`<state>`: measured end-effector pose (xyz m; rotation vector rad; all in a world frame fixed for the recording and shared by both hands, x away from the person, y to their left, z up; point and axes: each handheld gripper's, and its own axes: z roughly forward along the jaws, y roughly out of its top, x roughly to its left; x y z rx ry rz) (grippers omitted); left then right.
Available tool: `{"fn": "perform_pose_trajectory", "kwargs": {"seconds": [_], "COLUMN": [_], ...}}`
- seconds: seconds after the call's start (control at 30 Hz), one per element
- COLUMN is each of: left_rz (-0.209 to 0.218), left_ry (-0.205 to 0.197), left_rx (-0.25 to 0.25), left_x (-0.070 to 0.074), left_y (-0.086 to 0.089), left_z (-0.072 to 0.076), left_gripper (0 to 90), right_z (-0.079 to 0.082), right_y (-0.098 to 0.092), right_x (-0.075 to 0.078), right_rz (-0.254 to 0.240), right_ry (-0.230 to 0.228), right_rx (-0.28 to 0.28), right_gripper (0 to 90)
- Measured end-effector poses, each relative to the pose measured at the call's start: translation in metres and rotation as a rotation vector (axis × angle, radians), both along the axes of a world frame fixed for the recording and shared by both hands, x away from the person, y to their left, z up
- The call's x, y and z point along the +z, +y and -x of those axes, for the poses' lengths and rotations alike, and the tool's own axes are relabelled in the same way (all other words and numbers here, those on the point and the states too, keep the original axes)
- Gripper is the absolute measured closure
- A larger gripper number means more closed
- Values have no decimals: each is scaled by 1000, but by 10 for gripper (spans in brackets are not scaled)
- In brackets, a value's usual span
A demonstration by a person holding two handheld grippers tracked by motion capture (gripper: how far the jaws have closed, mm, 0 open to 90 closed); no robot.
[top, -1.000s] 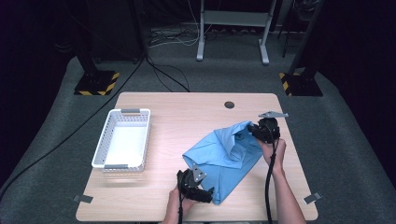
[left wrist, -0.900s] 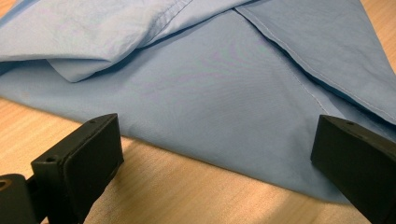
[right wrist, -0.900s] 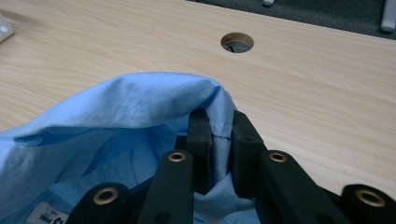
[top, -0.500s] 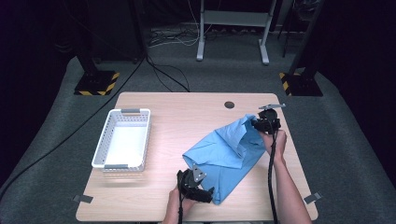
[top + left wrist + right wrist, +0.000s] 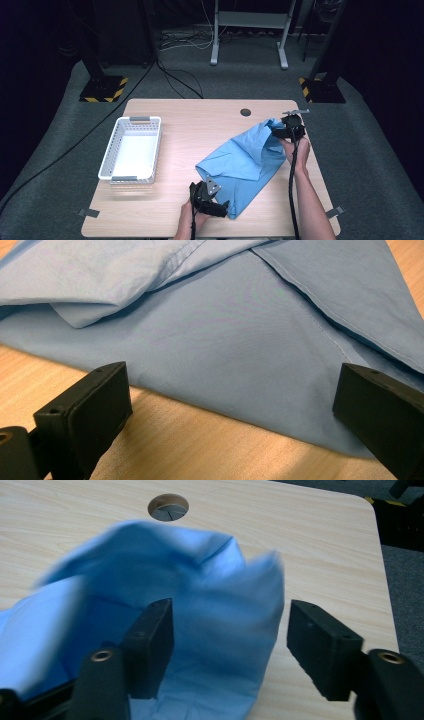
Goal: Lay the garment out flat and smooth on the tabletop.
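A: Where is the blue cloth (image 5: 245,162) right now?

B: In the high view it lies on the wooden surface (image 5: 200,125), right of centre in the frame, running from the lower middle up toward the upper right. Its upper end is bunched and lifted off the wood; the lower part lies flat in folds.

A: And the right gripper (image 5: 286,131)?

B: It sits at that raised upper end, at the right of the frame, with the hand (image 5: 296,150) just below it. Its jaws have just been opening — in the right gripper view the 2 black fingers (image 5: 150,645) stand spread, and the blurred cloth (image 5: 200,630) rises between them. It lies against the left one; there is a clear gap to the right one, so nothing is pinched.

A: The left gripper (image 5: 212,202)?

B: Low in the frame, at the cloth's bottom corner. In the left gripper view its jaws are spread wide, low over the wood, and the folded hem of the cloth (image 5: 235,340) lies just beyond and between them. The right-hand jaw sits at the cloth's edge — whether it touches, I cannot tell.

A: Anything else on the surface?

B: A white basket (image 5: 131,149) at the left of the frame, well apart from the cloth, and a round hole (image 5: 245,112) near the far edge, close to the cloth's lifted end.
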<state>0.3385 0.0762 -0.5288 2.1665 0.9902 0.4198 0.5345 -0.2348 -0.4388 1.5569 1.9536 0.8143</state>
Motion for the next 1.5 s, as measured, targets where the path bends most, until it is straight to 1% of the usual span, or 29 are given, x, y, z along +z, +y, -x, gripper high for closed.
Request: {"fn": "perform_pose_trajectory", "kwargs": {"seconds": [0.07, 0.17, 0.2, 0.23, 0.27, 0.3, 0.33, 0.37, 0.43, 0.5, 0.53, 0.57, 0.6, 0.63, 0.67, 0.7, 0.73, 0.77, 0.83, 0.87, 0.9, 1.0, 1.03, 1.07, 1.1, 1.13, 1.23, 1.4, 1.5], "left_rz": [1, 1, 1, 1, 1, 1, 1, 1, 1, 0, 0, 0, -1, -6, -6, -8, 16, 16, 29, 35, 42, 34, 25, 19, 14, -5, -5, -8, -5], "left_ry": [0, 0, 0, 0, 0, 0, 0, 0, 0, -1, -1, -1, -2, -16, -16, -32, -41, -41, -42, -39, -27, -7, 0, 3, 6, -1, -1, -4, -5], "left_rx": [0, 0, 0, 0, 1, 1, 1, 1, 1, 1, 1, 1, 0, 0, 0, 1, 15, 15, 25, 27, 30, 23, 18, 13, 6, 2, -4, -36, -36], "left_x": [0, 0, 0, 0, 0, 0, 0, 0, 0, 0, 0, 0, 0, 0, 0, 1, 3, 3, 6, 8, 9, 7, 5, 4, 2, 1, 1, 0, 0], "left_y": [0, 0, 0, 0, 0, 0, 0, 0, 0, 0, 0, 0, 0, -1, -1, 0, 2, 2, 4, 4, 4, 2, 0, -1, -2, -5, -6, -10, -12], "left_z": [0, 0, 0, 0, 0, 0, 0, 0, 0, 0, 0, 0, 0, 2, 2, 2, -1, -1, -8, -12, -21, -27, -29, -30, -30, -29, -27, -19, -16], "left_gripper": [19, 19, 19, 19, 19, 19, 19, 19, 19, 18, 18, 18, 18, 17, 14, 13, 10, 7, 6, 6, 5, 5, 5, 5, 5, 3, 4, 7, 9], "right_z": [7, 18, 25, 25, 29, 35, 38, 38, 44, 54, 54, 60, 62, 65, 65, 70, 72, 72, 78, 80, 82, 84, 84, 86, 86, 86, 87, 92, 94], "right_y": [-3, -7, -10, -10, -12, -14, -15, -15, -16, -18, -18, -18, -18, -18, -18, -19, -20, -20, -19, -17, -14, -9, -7, -3, -1, 0, 1, 1, 1], "right_x": [2, 1, -3, -3, -6, -13, -16, -16, -25, -38, -38, -48, -53, -58, -58, -66, -69, -69, -72, -74, -78, -82, -84, -84, -85, -85, -85, -85, -85], "right_rz": [-8, -18, -26, -26, -26, -35, -36, -36, -41, -74, -74, -84, -80, -78, -78, -82, -89, -89, -93, -91, -90, -81, -69, -31, -18, -21, -21, -20, -18], "right_ry": [-6, -7, -3, -3, 1, 6, 15, 15, 21, 30, 30, 47, 54, 60, 60, 66, 64, 64, 51, 42, 45, 41, 42, 35, 34, 36, 39, 33, 28], "right_rx": [8, 26, 34, 34, 38, 48, 55, 55, 68, 86, 86, 104, 117, 119, 119, 130, 130, 130, 138, 145, 165, 174, 179, 180, 186, 187, 184, 175, 173], "right_gripper": [260, 204, 185, 185, 167, 143, 123, 123, 97, 66, 66, 52, 49, 43, 43, 33, 29, 29, 31, 35, 35, 38, 37, 42, 41, 41, 41, 46, 50]}}
